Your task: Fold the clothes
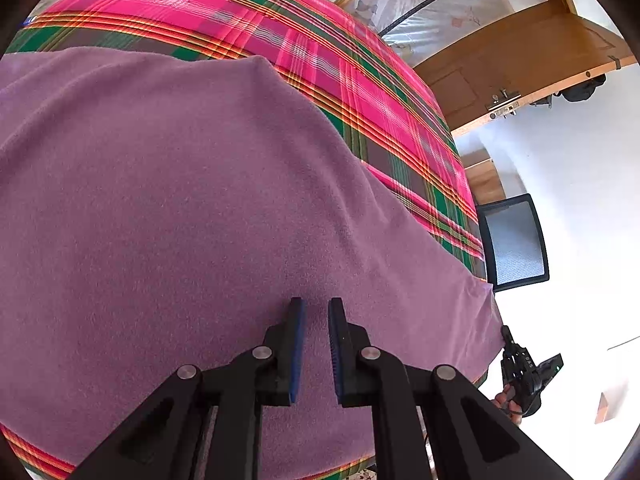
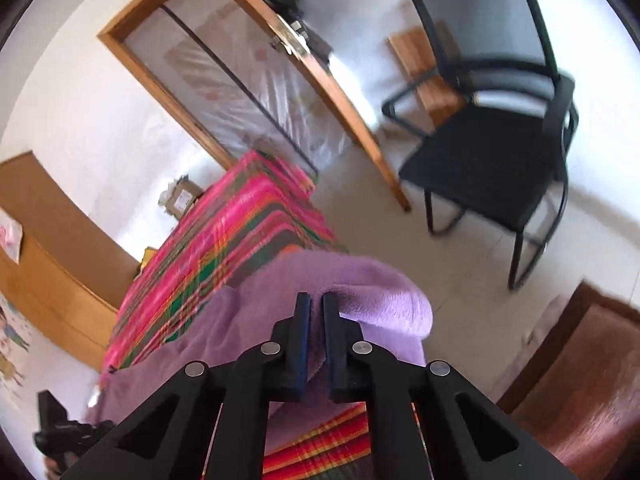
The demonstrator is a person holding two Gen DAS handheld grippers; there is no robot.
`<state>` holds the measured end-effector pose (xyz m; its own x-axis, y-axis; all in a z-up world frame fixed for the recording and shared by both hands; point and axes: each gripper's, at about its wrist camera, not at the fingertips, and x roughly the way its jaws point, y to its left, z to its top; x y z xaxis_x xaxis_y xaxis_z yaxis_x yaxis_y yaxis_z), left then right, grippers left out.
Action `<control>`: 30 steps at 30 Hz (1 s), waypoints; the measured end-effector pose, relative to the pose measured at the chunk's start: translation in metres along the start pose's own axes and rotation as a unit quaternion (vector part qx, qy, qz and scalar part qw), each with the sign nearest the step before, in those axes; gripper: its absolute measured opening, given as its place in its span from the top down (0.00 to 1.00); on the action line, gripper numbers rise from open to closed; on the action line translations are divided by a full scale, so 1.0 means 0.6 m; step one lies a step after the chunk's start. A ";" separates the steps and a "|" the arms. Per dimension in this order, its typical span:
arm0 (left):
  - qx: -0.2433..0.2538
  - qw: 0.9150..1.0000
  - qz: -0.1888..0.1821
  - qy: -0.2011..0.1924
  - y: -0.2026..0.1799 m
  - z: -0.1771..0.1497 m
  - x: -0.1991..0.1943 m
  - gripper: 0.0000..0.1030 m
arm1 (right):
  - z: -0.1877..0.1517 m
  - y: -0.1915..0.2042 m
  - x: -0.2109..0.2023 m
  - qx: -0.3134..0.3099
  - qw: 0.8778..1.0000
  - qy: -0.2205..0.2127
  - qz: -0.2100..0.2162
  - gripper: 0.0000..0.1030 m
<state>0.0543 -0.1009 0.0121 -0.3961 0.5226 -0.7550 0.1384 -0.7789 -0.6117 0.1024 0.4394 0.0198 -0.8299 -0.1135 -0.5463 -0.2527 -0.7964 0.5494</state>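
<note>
The purple garment [image 1: 192,208] lay spread over the plaid-covered counter [image 1: 280,28], its corner pinched in the right claw [image 2: 316,300] while the left claw [image 1: 316,308] hovered released, likely mid-fold; next, that corner needed carrying across.

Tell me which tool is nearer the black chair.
Right. The right tool grips the purple cloth at the table corner facing the black chair; the left tool hovers farther in over the cloth's middle.
</note>
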 end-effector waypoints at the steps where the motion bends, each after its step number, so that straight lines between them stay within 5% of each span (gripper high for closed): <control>1: 0.001 1.000 0.000 0.000 0.000 0.000 0.000 0.89 | -0.001 0.005 -0.008 -0.008 1.000 -0.011 -0.006 0.94; 5: 0.001 1.000 -0.001 0.001 0.000 0.001 0.001 0.89 | -0.005 0.019 -0.032 -0.036 0.998 -0.037 -0.031 0.94; 19: 0.002 1.000 -0.003 -0.001 0.001 0.001 0.000 0.89 | -0.025 -0.034 0.020 -0.007 0.995 0.037 -0.097 0.89; 24: 0.019 0.999 0.011 -0.028 0.000 0.000 -0.025 0.88 | -0.029 -0.011 -0.008 -0.011 0.993 0.003 -0.116 0.89; 30: -0.011 0.996 0.013 -0.084 0.051 0.005 -0.096 0.88 | -0.055 0.103 -0.026 -0.113 0.992 -0.020 -0.056 0.87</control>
<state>0.0789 -0.1558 0.0371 -0.5386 0.4344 -0.7220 0.1708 -0.7828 -0.5984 0.1161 0.3723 0.0415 -0.8230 0.0029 -0.5681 -0.2297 -0.9163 0.3281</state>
